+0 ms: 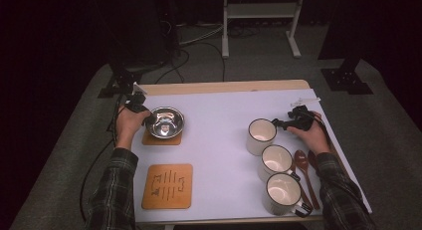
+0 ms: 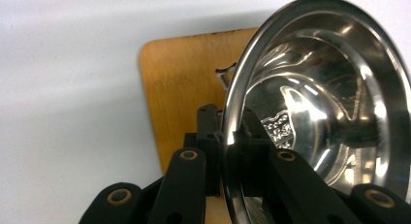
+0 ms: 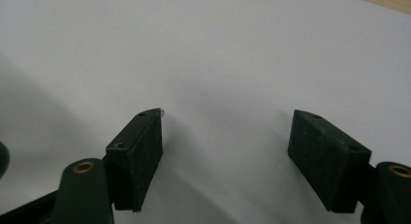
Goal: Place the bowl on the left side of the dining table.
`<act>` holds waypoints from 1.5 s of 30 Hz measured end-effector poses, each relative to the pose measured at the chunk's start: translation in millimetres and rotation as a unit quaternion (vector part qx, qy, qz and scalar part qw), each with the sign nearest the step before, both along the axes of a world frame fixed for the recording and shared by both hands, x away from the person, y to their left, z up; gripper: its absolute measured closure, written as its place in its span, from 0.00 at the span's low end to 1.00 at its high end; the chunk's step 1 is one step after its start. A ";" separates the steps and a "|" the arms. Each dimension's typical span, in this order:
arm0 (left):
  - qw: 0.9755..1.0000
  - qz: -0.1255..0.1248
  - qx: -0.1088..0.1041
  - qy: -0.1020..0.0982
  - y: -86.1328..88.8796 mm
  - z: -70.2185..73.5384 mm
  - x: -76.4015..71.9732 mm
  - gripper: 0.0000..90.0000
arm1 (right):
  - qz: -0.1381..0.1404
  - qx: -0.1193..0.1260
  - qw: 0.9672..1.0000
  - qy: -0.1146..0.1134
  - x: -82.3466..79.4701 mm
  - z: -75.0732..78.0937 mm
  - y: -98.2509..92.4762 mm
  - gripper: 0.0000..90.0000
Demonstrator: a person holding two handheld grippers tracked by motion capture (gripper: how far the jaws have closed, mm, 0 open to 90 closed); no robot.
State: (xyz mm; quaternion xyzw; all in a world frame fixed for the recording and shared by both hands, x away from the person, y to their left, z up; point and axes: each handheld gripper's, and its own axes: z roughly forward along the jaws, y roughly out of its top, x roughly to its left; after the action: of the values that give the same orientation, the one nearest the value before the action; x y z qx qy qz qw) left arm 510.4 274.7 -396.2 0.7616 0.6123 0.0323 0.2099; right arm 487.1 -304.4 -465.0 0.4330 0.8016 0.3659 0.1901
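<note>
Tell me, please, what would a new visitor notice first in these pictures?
Probably the shiny steel bowl at the far left, sitting on a wooden coaster, its rim pinched by the left claw. Next, three white mugs in a diagonal row at the right, beside wooden spoons. The right claw hangs open above the bare white mat.

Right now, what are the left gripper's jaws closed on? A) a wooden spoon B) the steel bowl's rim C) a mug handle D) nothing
B: in the left gripper view the left gripper pinches the rim of the steel bowl over the wooden coaster.
</note>
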 end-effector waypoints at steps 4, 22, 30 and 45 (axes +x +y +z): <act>1.000 0.005 0.003 0.000 1.4 -2.5 -0.3 0.89 | 0.000 0.000 1.000 0.000 0.0 0.0 0.0 0.30; 1.000 0.015 0.026 0.004 5.4 -10.4 -1.2 0.83 | 0.000 0.000 1.000 0.000 0.0 0.0 0.0 0.30; 1.000 0.017 0.024 0.000 7.4 -13.3 -2.1 0.73 | 0.000 0.000 1.000 0.000 0.0 0.0 0.0 0.30; 0.999 0.012 0.038 -0.032 14.6 -9.8 -4.1 0.32 | 0.000 0.001 1.000 0.000 0.1 -0.1 -0.1 0.30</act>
State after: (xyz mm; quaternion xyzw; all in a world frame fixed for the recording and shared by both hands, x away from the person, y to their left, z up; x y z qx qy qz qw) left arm 506.3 289.3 -406.0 0.7600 0.6128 0.0829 0.2001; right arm 487.1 -304.5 -465.0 0.4330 0.8015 0.3664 0.1895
